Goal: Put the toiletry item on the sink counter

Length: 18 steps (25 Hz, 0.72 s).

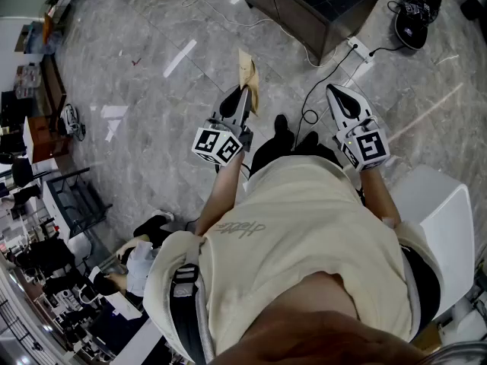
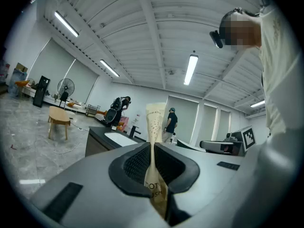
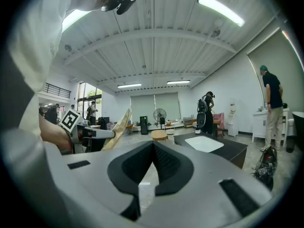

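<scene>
The toiletry item is a flat tan packet standing upright between the jaws of my left gripper, which is shut on it. In the head view the packet sticks out ahead of the left gripper. My right gripper is held beside it with its jaws together and nothing between them, as the right gripper view also shows. The dark sink counter with a white basin stands a short way ahead on the floor. From the right gripper view I see the packet at the left.
Grey marble floor lies below. A cable and a power strip run beside the counter. A white chair is at my right. A wooden stool, a fan and other people stand farther off.
</scene>
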Tool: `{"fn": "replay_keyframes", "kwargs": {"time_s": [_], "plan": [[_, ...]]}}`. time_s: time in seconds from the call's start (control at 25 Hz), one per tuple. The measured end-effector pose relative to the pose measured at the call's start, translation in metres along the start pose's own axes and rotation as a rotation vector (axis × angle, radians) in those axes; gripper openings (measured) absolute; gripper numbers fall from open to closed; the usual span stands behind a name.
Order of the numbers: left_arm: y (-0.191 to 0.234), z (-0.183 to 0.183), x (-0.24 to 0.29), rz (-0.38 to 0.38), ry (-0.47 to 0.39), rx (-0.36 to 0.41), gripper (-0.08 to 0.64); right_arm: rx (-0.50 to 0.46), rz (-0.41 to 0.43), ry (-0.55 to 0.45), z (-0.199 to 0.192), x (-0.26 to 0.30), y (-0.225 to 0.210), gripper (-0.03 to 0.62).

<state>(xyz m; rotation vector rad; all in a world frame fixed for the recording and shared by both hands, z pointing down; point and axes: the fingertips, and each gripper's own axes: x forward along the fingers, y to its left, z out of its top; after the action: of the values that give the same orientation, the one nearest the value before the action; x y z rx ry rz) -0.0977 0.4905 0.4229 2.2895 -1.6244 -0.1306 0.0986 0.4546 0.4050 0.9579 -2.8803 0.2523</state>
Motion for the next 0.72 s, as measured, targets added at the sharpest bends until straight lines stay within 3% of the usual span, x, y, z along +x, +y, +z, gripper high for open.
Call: {"fn": "replay_keyframes", "kwargs": {"time_s": [0.32,0.72], "plan": [[0.004,-0.016,0.003,-0.017,0.041,-0.03,0.025,0.031,-0.04,0.002,-0.008,-0.004,-0.007,-0.006],[0.037,0.022,0.073,-0.106,-0.016,-0.002,0.025,0.032,-0.102,0.04,-0.01,0.035,-0.029,-0.006]]}}
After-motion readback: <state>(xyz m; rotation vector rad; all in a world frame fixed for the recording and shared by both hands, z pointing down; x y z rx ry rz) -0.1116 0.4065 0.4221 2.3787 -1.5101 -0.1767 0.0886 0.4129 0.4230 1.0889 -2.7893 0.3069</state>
